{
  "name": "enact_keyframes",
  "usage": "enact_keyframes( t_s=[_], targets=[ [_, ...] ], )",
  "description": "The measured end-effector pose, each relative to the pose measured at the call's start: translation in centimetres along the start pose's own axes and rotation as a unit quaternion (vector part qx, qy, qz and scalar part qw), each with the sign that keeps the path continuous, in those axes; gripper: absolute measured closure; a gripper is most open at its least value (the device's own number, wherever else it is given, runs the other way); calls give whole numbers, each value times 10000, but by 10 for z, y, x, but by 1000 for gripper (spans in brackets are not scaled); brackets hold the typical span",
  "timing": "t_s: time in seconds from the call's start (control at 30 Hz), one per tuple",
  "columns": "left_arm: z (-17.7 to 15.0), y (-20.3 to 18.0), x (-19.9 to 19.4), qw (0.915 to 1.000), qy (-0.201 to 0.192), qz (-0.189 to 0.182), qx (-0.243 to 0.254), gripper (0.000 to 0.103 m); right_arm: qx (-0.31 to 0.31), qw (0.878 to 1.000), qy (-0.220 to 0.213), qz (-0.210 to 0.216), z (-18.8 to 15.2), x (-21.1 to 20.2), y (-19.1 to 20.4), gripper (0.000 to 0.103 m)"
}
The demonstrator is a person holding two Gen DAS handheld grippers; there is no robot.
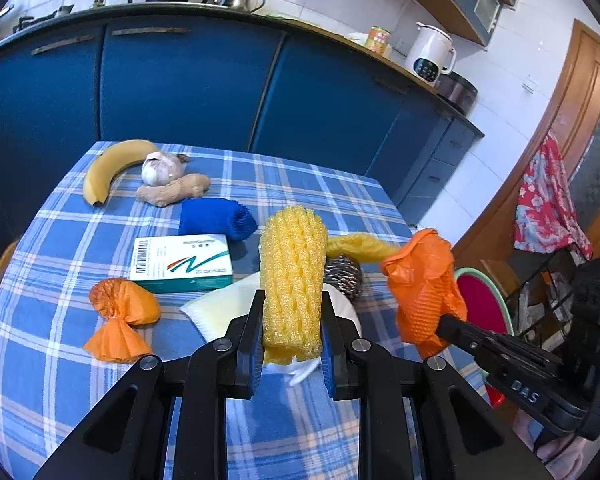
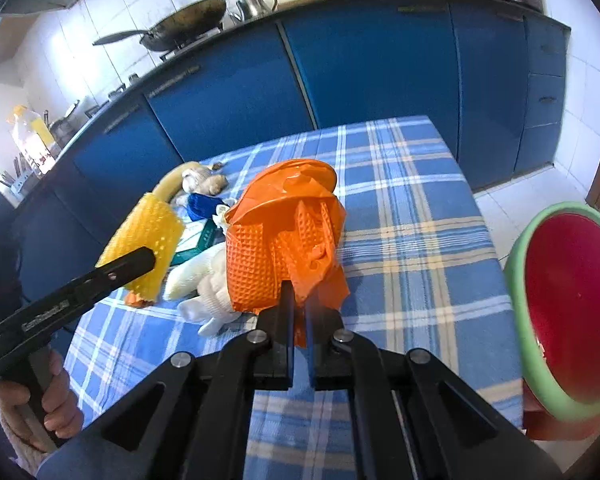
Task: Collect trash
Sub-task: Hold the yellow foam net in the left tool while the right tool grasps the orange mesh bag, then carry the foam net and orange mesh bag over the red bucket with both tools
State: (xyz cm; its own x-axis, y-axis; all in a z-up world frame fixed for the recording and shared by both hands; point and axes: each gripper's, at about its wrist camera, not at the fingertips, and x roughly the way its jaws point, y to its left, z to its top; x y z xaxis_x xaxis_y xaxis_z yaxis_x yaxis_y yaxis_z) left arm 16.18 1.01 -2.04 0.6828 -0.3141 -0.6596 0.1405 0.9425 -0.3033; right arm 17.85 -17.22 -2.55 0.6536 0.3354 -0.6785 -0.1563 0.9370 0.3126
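Observation:
My left gripper is shut on a yellow foam fruit net, which stands upright between its fingers above the blue plaid table. To the right, my right gripper is shut on a crumpled orange textured glove, lifted off the cloth. The left wrist view shows that glove held beside the yellow net. The right wrist view shows the yellow net in the left gripper, with a hand on its handle.
On the cloth lie an orange wrapper, a medicine box, a blue foam net, a steel scourer, a white cloth, a banana, garlic and ginger. A red, green-rimmed basin sits off the table's right edge.

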Motion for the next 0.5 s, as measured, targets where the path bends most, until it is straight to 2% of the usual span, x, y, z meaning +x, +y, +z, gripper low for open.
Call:
enact_keyframes(
  t_s=[0.5],
  targets=[
    [-5,-50,-14,9986,101,-388,356,80,182,9978,-577,-277,-12,-79,-13,96]
  ],
)
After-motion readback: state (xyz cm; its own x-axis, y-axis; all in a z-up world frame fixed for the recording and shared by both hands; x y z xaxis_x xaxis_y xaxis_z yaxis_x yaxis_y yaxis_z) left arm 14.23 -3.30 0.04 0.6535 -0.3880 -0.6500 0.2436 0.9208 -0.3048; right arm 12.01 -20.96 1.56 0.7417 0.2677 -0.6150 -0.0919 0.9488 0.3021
